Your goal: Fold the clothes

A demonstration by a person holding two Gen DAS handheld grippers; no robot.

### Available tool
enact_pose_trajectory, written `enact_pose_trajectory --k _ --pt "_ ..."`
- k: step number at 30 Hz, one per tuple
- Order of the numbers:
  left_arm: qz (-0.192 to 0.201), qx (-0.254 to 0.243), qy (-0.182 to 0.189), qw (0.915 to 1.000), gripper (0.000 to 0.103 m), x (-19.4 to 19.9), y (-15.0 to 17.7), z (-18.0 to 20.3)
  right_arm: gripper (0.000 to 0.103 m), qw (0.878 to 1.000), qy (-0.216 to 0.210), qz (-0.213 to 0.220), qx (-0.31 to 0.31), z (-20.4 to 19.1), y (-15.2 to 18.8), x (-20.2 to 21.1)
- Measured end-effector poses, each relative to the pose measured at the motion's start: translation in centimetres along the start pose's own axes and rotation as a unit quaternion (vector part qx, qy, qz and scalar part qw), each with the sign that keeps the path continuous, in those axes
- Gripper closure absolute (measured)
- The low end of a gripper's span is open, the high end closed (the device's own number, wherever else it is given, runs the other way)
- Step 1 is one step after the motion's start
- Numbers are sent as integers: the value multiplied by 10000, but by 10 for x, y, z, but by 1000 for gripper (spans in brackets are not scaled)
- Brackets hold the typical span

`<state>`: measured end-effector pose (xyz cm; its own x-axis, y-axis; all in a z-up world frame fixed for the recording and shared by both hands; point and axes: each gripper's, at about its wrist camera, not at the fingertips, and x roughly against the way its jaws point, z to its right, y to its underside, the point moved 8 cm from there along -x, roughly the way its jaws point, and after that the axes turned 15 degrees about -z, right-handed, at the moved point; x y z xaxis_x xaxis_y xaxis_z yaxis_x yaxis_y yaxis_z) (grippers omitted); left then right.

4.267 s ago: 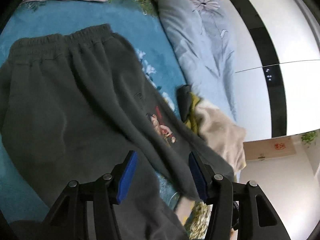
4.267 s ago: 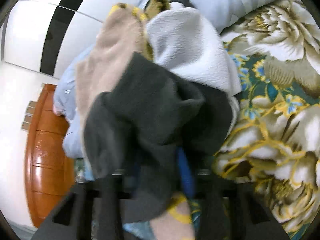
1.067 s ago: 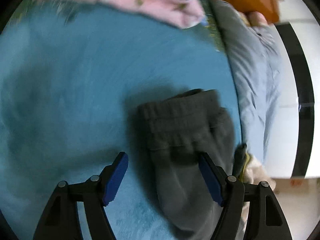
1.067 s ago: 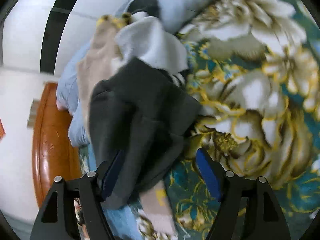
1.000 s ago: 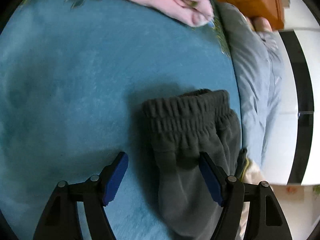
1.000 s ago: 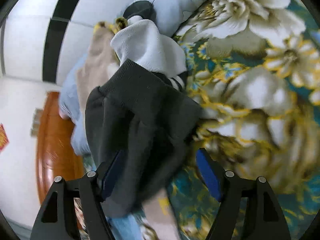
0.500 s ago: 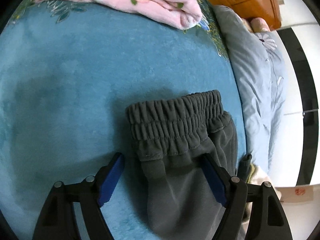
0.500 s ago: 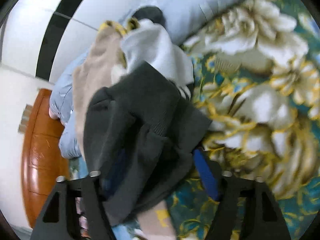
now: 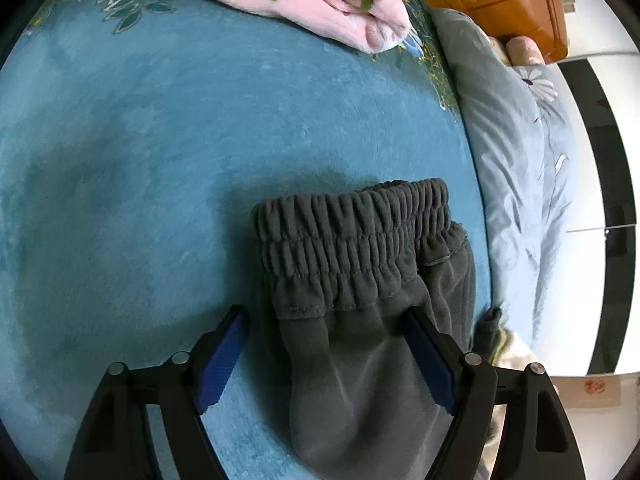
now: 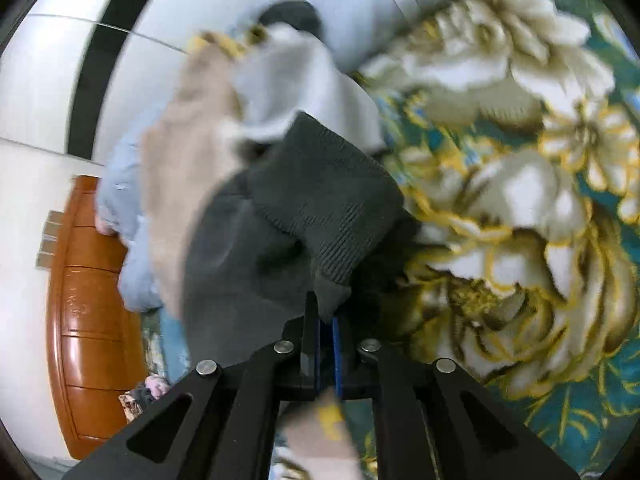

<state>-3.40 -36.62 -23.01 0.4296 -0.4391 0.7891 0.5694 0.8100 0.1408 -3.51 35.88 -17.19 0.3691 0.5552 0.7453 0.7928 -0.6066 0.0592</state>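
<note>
On the teal blanket (image 9: 160, 160) lie the grey trousers (image 9: 360, 300), folded lengthwise, waistband (image 9: 352, 232) pointing toward the pink folded pile (image 9: 280, 8). Soft, limp fleece, best taken at the thick elastic. The left gripper (image 9: 326, 344) straddles them, spread wide; the right gripper (image 10: 326, 320) is clenched on their cuff (image 10: 332, 296).

Matt fleece trousers (image 9: 360, 280) (ribbed waistband), glossy wooden headboard (image 10: 92, 320).
</note>
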Motion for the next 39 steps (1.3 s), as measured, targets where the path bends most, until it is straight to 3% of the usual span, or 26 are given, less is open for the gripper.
enact_pose_trajectory --k 1,3,5,9,12,14,17,19,22,27,30,33,35,37,39 --pt "-10 2 6 10000 21 0 -1 1 86 10000 30 8 -55 5 0 -3" --pt "-23 10 28 10000 21 -2 -3 1 53 9998 165 90 -90 14 -4 -8" --pt "21 39 75 10000 21 -2 -4 1 48 9997 162 106 -124 21 -6 -13" --pt "200 106 84 9997 19 -3 -2 1 39 9975 -440 292 -467 36 -9 -26" --pt "264 177 209 9993 21 -3 0 3 39 9952 -631 420 -616 31 -7 -27" --pt "203 308 432 9984 28 -4 1 5 51 9922 -949 295 -750 23 -3 -29" --pt "175 541 466 9973 48 -3 3 2 82 9924 -909 273 -781 12 0 -25" --pt "181 563 373 9976 66 0 4 3 88 9932 -862 274 -727 1 3 -13" --pt "250 286 257 9989 75 15 4 16 89 9960 -791 310 -281 -25 8 14" --pt "438 -569 368 9967 79 74 15 59 89 9897 -1024 420 903 -84 53 83" --pt "518 -947 326 9936 78 108 26 61 89 9861 -1003 459 1240 -88 60 98" --pt "279 -772 71 9966 73 103 24 29 89 9953 -579 22 781 -39 64 67" --pt "-134 -379 -116 9991 73 81 22 -3 89 9989 -273 -270 253 1 70 38" --pt "-494 65 -375 9981 70 57 22 -37 89 9986 -204 -415 -261 30 76 17" --pt "-588 311 -267 9974 68 48 23 -56 89 9981 -265 -379 -399 40 80 16"
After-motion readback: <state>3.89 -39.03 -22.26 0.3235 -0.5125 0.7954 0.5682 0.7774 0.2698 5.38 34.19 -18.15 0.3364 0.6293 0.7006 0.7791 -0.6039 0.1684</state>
